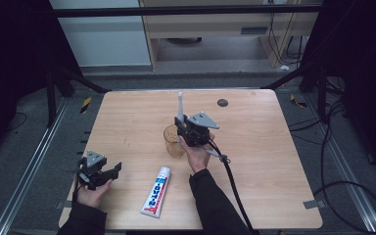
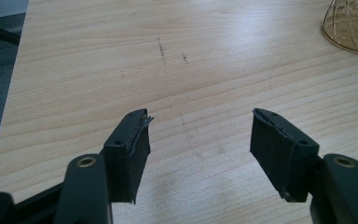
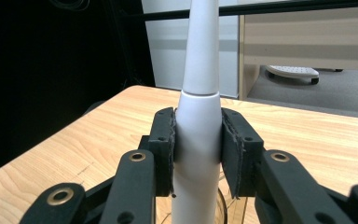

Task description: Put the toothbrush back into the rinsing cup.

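Note:
My right gripper is shut on a white electric toothbrush, which stands upright between the pads. In the high view the right gripper holds the toothbrush right over an amber patterned glass cup, with its lower end at the cup's mouth. A toothpaste tube lies flat on the table in front of the cup. My left gripper rests low near the table's front left, open, with bare wood between its jaws. The cup's base shows in the top right corner of the left gripper view.
The wooden table has a small dark round disc near its far edge. A cable trails from the right gripper toward the front edge. Beyond the table are a dark frame, floor cables and a wooden cabinet.

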Action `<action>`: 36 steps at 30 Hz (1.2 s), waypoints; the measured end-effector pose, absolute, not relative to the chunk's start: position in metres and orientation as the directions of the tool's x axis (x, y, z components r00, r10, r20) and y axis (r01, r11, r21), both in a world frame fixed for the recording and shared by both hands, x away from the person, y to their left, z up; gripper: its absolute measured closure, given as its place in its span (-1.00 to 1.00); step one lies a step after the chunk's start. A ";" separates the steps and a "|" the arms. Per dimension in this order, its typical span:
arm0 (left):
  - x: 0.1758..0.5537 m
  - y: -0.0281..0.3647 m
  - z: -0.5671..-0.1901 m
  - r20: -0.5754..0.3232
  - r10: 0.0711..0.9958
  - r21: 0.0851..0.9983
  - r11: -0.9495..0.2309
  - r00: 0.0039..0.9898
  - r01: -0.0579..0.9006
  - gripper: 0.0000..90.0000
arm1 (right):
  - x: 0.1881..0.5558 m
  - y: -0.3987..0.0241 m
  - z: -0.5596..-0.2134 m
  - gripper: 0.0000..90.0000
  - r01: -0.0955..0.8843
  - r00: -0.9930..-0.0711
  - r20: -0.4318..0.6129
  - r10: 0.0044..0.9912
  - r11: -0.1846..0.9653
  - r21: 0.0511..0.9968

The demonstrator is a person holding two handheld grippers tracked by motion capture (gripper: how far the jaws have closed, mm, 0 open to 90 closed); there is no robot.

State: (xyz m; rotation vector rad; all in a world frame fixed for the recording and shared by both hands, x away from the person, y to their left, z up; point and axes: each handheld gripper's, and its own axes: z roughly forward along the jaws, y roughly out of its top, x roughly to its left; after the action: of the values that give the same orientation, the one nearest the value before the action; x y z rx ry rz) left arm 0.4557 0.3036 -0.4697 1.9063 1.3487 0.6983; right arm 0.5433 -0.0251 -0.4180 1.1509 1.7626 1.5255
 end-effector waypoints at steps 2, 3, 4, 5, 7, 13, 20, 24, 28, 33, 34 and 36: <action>0.456 0.304 -0.470 0.037 0.948 0.786 -0.223 0.316 0.577 -0.18 | 0.543 -0.025 -0.420 0.50 0.262 -0.492 0.134 0.860 0.000 0.965; 0.456 0.304 -0.470 0.036 0.948 0.786 -0.223 0.316 0.577 -0.18 | 0.543 -0.026 -0.423 0.50 0.267 -0.494 0.133 0.859 0.005 0.964; 0.456 0.303 -0.470 0.036 0.948 0.786 -0.223 0.317 0.576 -0.18 | 0.543 -0.026 -0.423 0.50 0.267 -0.494 0.133 0.859 0.005 0.964; 0.456 0.303 -0.470 0.036 0.948 0.786 -0.223 0.317 0.577 -0.18 | 0.543 -0.026 -0.424 0.50 0.269 -0.498 0.128 0.858 0.012 0.963; 0.456 0.303 -0.470 0.038 0.947 0.785 -0.225 0.318 0.577 -0.18 | 0.543 -0.026 -0.426 0.50 0.273 -0.496 0.125 0.859 0.018 0.962; 0.456 0.303 -0.470 0.037 0.947 0.785 -0.225 0.319 0.577 -0.18 | 0.543 -0.027 -0.431 0.50 0.293 -0.500 0.117 0.858 0.041 0.955; 0.456 0.303 -0.470 0.036 0.947 0.786 -0.224 0.319 0.576 -0.18 | 0.542 -0.027 -0.433 0.50 0.298 -0.503 0.106 0.857 0.057 0.953; 0.456 0.303 -0.470 0.037 0.947 0.786 -0.224 0.319 0.577 -0.18 | 0.542 -0.027 -0.435 0.50 0.302 -0.504 0.104 0.857 0.063 0.951; 0.456 0.303 -0.470 0.036 0.947 0.785 -0.225 0.320 0.578 -0.18 | 0.543 -0.028 -0.437 0.49 0.311 -0.503 0.108 0.857 0.063 0.948; 0.456 0.303 -0.470 0.036 0.946 0.784 -0.226 0.321 0.578 -0.18 | 0.543 -0.029 -0.438 0.48 0.308 -0.511 0.108 0.853 0.065 0.949; 0.456 0.303 -0.470 0.036 0.946 0.784 -0.226 0.321 0.578 -0.18 | 0.543 -0.029 -0.438 0.48 0.308 -0.511 0.108 0.853 0.065 0.949; 0.456 0.303 -0.470 0.036 0.946 0.784 -0.226 0.321 0.578 -0.18 | 0.542 -0.029 -0.438 0.47 0.310 -0.513 0.107 0.852 0.067 0.949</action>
State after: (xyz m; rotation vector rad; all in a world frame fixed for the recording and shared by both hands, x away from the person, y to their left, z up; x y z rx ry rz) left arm 0.4558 0.3029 -0.4699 1.9109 1.3440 0.6939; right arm 0.5425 -0.0291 -0.4376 1.1514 1.8631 1.4561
